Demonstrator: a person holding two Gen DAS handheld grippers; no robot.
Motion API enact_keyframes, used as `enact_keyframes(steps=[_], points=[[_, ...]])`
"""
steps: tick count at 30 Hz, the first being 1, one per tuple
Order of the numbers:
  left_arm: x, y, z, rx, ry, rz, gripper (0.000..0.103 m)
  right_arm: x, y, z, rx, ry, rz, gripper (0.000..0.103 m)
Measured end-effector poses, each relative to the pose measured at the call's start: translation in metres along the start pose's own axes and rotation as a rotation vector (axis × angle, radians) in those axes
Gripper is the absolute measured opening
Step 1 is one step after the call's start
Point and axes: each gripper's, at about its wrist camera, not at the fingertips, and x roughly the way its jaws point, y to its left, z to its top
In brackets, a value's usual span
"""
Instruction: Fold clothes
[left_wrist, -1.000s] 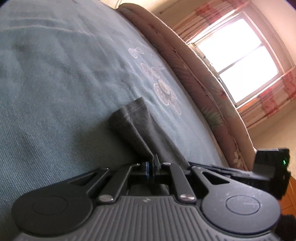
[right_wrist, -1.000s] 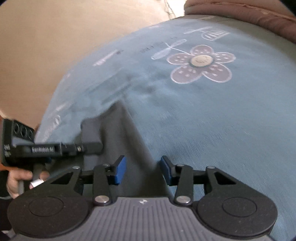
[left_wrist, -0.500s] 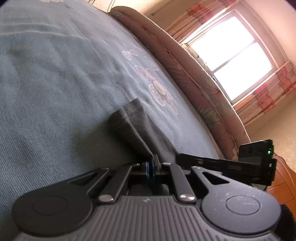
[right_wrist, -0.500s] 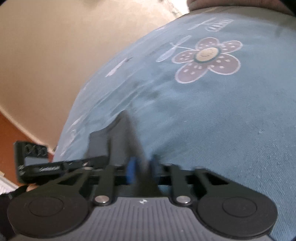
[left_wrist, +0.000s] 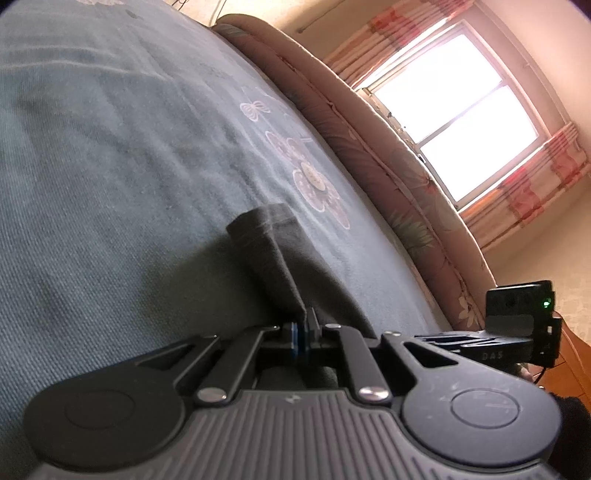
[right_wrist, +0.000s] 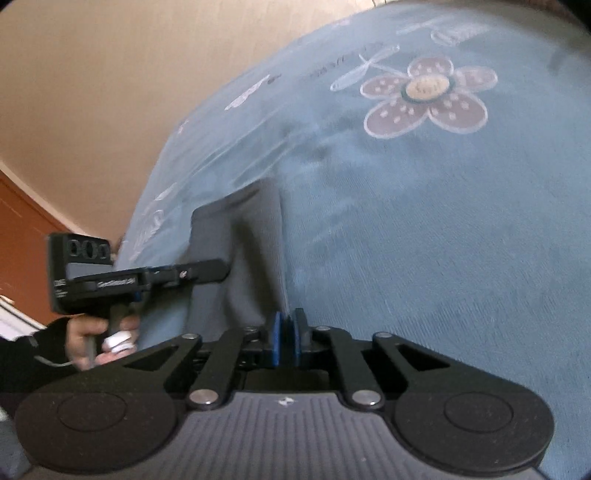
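Through the left wrist camera, I am seeing my left gripper (left_wrist: 303, 334) pinching the dark grey garment (left_wrist: 275, 254), jaws nearly closed on a fold, on the blue flowered bedspread (left_wrist: 110, 184) near the bed's padded edge (left_wrist: 373, 155) under the window (left_wrist: 454, 110).

Through the right wrist camera, my right gripper (right_wrist: 287, 338) is clamping the garment's (right_wrist: 243, 251) edge, its jaws having just reopened slightly, cloth between them. My left hand (right_wrist: 92, 341) is showing beside the bedspread's (right_wrist: 424, 229) edge.
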Motion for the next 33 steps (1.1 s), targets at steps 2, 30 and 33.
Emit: enact_keyframes(steps=[2,30,33], points=[[0.001,0.000,0.001,-0.001,0.000,-0.001,0.009,0.006,-0.007,0.002,0.029,-0.011,0.039,0.020],[0.014,-0.033,0.030,0.091,0.033,0.039,0.006,0.027,0.034,0.035,-0.091,-0.141,-0.212,0.004],[0.025,-0.048,0.052,0.138,0.018,0.028,0.005,0.012,0.029,0.045,-0.069,-0.215,-0.256,0.004]])
